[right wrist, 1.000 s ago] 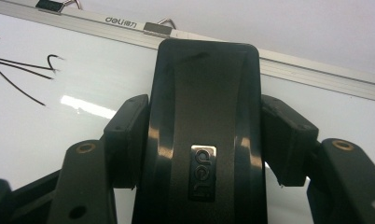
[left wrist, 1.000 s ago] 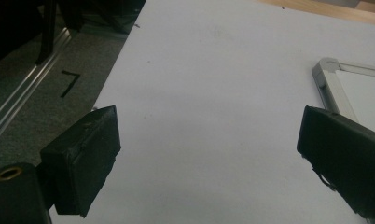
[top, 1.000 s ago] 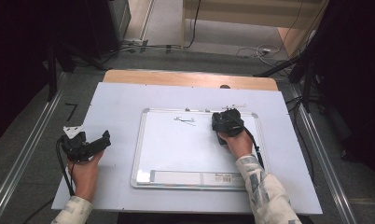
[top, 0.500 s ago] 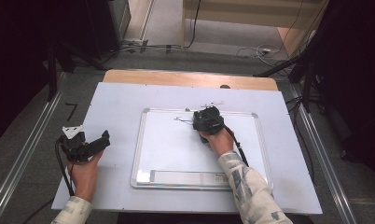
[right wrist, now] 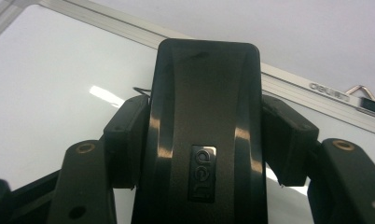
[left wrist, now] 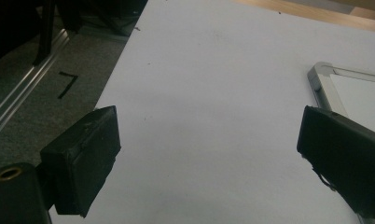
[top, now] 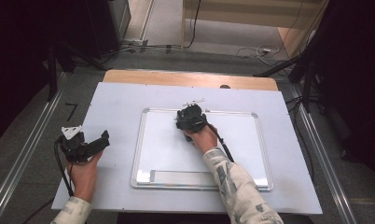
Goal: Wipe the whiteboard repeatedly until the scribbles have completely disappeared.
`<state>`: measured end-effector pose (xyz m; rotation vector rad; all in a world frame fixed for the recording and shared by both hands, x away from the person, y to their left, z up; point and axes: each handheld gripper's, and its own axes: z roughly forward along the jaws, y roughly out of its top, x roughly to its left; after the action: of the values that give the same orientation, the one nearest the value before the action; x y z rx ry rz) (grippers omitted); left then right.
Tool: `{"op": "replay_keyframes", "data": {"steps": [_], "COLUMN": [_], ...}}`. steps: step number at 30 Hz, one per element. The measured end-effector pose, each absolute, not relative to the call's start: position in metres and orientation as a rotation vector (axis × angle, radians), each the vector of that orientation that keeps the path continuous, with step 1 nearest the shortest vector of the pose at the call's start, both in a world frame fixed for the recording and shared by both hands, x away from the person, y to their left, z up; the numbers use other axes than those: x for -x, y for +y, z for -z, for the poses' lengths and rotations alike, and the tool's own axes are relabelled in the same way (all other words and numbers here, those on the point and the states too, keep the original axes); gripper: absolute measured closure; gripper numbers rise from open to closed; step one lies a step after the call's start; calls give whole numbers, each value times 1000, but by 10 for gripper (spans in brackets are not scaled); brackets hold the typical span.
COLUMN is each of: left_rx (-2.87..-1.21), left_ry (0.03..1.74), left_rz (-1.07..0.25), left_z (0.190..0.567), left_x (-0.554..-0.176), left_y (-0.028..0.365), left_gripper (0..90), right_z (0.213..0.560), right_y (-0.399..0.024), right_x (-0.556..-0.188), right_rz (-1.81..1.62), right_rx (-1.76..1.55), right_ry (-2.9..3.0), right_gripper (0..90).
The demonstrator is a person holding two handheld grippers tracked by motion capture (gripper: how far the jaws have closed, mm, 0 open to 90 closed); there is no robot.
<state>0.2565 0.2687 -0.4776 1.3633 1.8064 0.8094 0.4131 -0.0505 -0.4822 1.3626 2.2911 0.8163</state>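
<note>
eraser clamped between right hand-held gripper jaws, on whiteboard

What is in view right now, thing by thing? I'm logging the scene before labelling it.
Rectangular whiteboard with silver metal frame: one, white, flat on the sheet, right of centre.
Black plastic whiteboard eraser: one, black, on the board near its top edge, clamped in the right gripper.
Pale grey table sheet: one, covers the table under the board.
Wooden table edge: one, light brown, along the far side.
Metal hanging clip: one, silver, at the board's top frame.
Left gripper: one, black, on the sheet left of the board, fingers wide apart, nothing between.
Right gripper: one, black, fingers pressing the eraser's sides.
Forearms: two, patterned sleeves, from the near edge.
</note>
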Motion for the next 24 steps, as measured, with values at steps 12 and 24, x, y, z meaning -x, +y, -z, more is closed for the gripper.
{"op": "replay_keyframes", "data": {"steps": [12, 24], "left_rx": [-1360, -1365], "left_ry": [1810, 1815], "left_rz": [-808, -807], "left_z": [478, 479], "left_x": [-257, -257], "left_y": [270, 271], "left_gripper": [64, 64], "right_z": [483, 482], "right_y": [-29, -44], "right_x": [-410, -410], "right_rz": [-835, -830], "right_rx": [-1330, -1347], "right_ry": [2325, 2318], "right_gripper": [363, 363]}}
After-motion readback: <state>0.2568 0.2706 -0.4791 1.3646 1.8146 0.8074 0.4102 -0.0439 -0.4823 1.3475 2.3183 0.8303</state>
